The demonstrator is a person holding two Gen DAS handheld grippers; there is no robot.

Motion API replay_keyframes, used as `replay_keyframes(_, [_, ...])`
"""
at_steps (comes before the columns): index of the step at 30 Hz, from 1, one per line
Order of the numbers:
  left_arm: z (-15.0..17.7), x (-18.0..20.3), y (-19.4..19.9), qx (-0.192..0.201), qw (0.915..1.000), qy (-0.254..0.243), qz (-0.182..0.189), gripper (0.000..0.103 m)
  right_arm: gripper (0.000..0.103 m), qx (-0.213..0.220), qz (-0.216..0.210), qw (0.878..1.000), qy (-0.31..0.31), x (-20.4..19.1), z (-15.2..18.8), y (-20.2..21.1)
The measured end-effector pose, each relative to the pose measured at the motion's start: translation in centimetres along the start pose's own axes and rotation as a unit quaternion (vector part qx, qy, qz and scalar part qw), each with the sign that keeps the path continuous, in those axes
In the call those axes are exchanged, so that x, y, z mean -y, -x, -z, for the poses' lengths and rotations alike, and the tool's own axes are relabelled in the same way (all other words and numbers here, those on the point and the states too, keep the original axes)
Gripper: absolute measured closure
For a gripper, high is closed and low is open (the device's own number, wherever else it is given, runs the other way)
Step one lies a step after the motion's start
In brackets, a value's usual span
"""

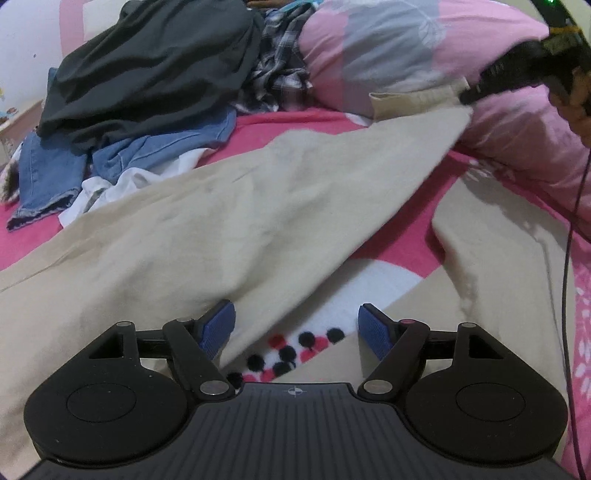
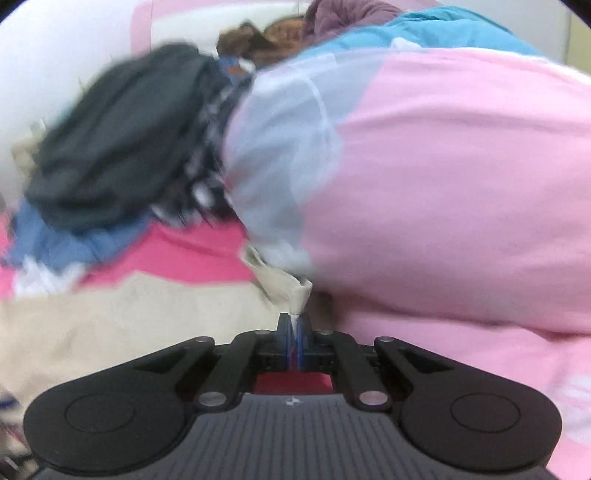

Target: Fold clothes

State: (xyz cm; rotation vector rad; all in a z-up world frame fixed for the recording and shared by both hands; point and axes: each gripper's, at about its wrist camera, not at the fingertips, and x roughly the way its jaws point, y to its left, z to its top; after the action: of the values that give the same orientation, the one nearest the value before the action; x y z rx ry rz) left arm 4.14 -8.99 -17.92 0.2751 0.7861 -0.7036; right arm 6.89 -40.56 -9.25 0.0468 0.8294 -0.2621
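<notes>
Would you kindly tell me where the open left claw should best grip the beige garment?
Probably the beige garment's free edge between the left claw's fingers, approached from directly behind. That edge lies thin over the bedspread, and the right claw already pinches the far corner.

A pink bedspread [image 1: 295, 122] covers the bed, with a white patch [image 1: 373, 284] carrying black and red dots [image 1: 288, 354]. At the far side lies a bulky pink duvet [image 1: 406, 48] with pale grey-blue leaf shapes; in the right wrist view it fills most of the frame [image 2: 461, 177], topped by a turquoise cover [image 2: 436, 33] and something purple, perhaps a blanket [image 2: 347, 14], too blurred to tell. A white wall [image 1: 26, 48] stands at the left. 1 thin dark cable [image 1: 567, 258] hangs down at the right edge.
</notes>
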Motion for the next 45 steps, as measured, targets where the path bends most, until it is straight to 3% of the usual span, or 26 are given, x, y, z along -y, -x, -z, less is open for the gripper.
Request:
replay_keyframes(4, [0.3, -0.1, -0.3, -0.018, 0.9998, 0.007, 0.009, 0.028, 0.099, -0.065, 0.046, 0.997, 0.023, 0.2, 2.7, -3.3])
replay_keyframes(7, [0.4, -0.8, -0.1, -0.026, 0.9994, 0.022, 0.01, 0.028, 0.094, -0.081, 0.077, 0.99, 0.085, -1.4, 4.3, -5.3])
replay_keyframes(11, [0.4, -1.8, 1.2, -0.026, 0.9982, 0.051, 0.02, 0.028, 0.075, -0.034, 0.112, 0.983, 0.144, -2.9, 3.8, -3.0])
replay_keyframes(13, [0.6, -2.5, 2.1, -0.019, 0.997, 0.072, 0.022, 0.028, 0.074, 0.014, 0.129, 0.979, 0.156, -3.6, 3.0, -0.6])
replay_keyframes(15, [0.8, -2.8, 2.5, -0.011, 0.9963, 0.086, -0.001, 0.028, 0.071, 0.066, 0.132, 0.975, 0.164, -4.7, 2.2, 1.9])
replay_keyframes(17, [1.2, -2.9, 2.1, -0.013, 0.9946, 0.103, -0.002, 0.028, 0.064, 0.104, 0.05, 0.976, 0.187, -6.8, 0.9, 3.1])
replay_keyframes(19, [1.4, -3.0, 1.2, -0.027, 0.9918, 0.125, 0.006, 0.028, 0.053, 0.138, -0.034, 0.968, 0.208, -9.0, -0.5, 4.1])
replay_keyframes(20, [1.5, -3.0, 0.7, -0.032, 0.9908, 0.131, 0.003, 0.028, 0.051, 0.126, -0.097, 0.961, 0.225, -10.7, -1.2, 3.1])
replay_keyframes(23, [1.6, -2.9, 0.4, -0.028, 0.9902, 0.137, 0.0, 0.024, 0.045, 0.078, -0.259, 0.917, 0.293, -16.5, -2.7, -1.4])
replay_keyframes(26, [1.7, -2.8, 0.5, -0.024, 0.9898, 0.141, 0.0, 0.023, 0.044, 0.031, -0.278, 0.892, 0.355, -22.3, -3.5, -6.5])
replay_keyframes(28, [1.8, -2.8, 0.6, -0.021, 0.9896, 0.142, 0.002, 0.023, 0.044, 0.007, -0.275, 0.89, 0.362, -25.0, -4.1, -9.9])
replay_keyframes(32, [2.3, -3.0, 0.8, -0.015, 0.9905, 0.136, 0.014, 0.022, 0.044, -0.072, -0.291, 0.881, 0.365, -26.8, -3.6, -13.9])
replay_keyframes(36, [2.6, -2.9, 0.6, -0.009, 0.9924, 0.12, 0.023, 0.018, 0.047, -0.065, -0.291, 0.866, 0.401, -27.0, -2.3, -12.8])
replay_keyframes(42, [3.1, -2.1, 0.5, 0.001, 0.9949, 0.099, 0.022, 0.015, 0.048, -0.074, -0.307, 0.868, 0.382, -27.3, -2.7, -12.9])
replay_keyframes(43, [3.2, -2.1, 0.6, 0.004, 0.995, 0.098, 0.021, 0.015, 0.05, -0.071, -0.308, 0.867, 0.386, -27.4, -2.4, -12.6])
replay_keyframes(45, [3.3, -2.0, 0.7, 0.008, 0.9948, 0.1, 0.02, 0.015, 0.088, -0.06, -0.308, 0.86, 0.401, -27.8, -2.1, -11.6])
